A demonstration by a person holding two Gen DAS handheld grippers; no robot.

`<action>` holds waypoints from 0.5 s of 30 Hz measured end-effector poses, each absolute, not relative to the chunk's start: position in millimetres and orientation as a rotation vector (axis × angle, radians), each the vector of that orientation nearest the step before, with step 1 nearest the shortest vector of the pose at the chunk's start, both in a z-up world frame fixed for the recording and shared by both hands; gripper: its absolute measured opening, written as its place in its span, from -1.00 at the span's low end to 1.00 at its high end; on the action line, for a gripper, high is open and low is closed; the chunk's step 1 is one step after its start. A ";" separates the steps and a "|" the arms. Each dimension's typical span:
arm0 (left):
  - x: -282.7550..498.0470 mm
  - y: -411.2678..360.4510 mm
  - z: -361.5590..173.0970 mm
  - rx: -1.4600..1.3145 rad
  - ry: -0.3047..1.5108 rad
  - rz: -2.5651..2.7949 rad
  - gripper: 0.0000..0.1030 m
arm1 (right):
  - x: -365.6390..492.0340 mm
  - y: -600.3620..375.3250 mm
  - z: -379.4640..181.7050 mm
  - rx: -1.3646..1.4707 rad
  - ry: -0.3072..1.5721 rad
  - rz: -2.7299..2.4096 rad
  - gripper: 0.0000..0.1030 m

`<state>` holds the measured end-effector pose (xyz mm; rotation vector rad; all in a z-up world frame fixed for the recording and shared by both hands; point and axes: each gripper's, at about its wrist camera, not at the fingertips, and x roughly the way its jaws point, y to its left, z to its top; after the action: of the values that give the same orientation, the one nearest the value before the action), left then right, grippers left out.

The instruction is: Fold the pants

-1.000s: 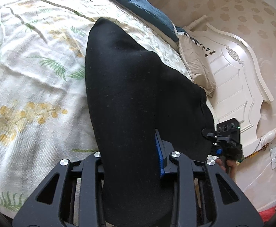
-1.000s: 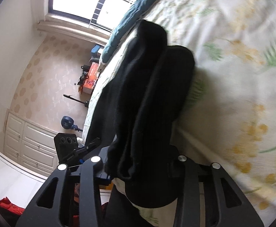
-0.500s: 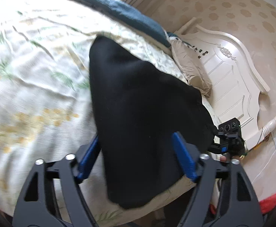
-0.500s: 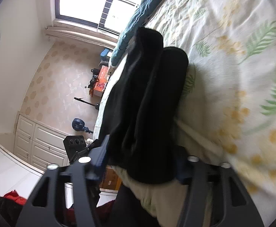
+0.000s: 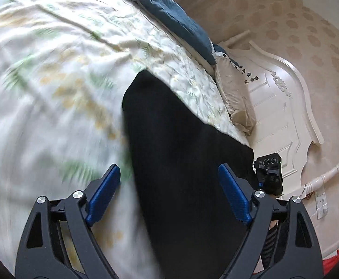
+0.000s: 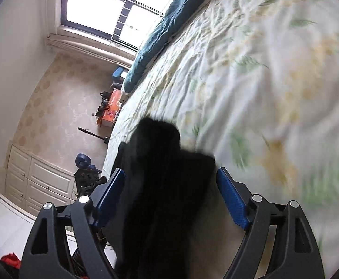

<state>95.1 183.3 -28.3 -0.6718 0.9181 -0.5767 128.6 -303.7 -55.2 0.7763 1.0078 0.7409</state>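
Black pants [image 5: 183, 162] lying on the near edge of the bed, both grippers spread and opening.

Left gripper [image 5: 169, 174]: jaws wide, opening; pants run between the blue pads [image 5: 104, 193], neither pad pressing the cloth. Right gripper [image 6: 170, 177]: jaws wide, opening; the folded stack of pants [image 6: 164, 186] sits between the pads, the left one close against the cloth, contact unclear. Floral bedsheet [image 5: 53, 69] lies open to the left and far side. Blue blanket [image 5: 174, 11] along the far edge. Pillow [image 5: 234, 97] and white headboard [image 5: 281, 116] to the right. Image blurred near the grippers.
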 end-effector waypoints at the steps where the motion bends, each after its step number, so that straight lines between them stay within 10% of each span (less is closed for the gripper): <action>1: 104.1 182.2 -27.4 -0.664 0.926 -0.582 0.67 | 135.8 -302.2 -56.1 0.776 1.012 0.741 0.55; 6: 137.8 170.9 -31.2 -0.620 0.985 -0.574 0.70 | 152.0 -290.1 -59.6 0.782 1.028 0.798 0.42; 9: 142.7 160.5 -31.5 -0.527 1.017 -0.539 0.07 | 153.4 -278.2 -64.9 0.762 1.070 0.808 -0.25; 15: 140.0 160.5 -23.9 -0.475 0.983 -0.531 -0.42 | 148.0 -277.7 -54.6 0.795 1.002 0.820 -0.43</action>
<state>140.0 160.5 -23.9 -0.4747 0.9832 -0.5309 148.0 -277.7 -54.6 0.7952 1.0022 0.8198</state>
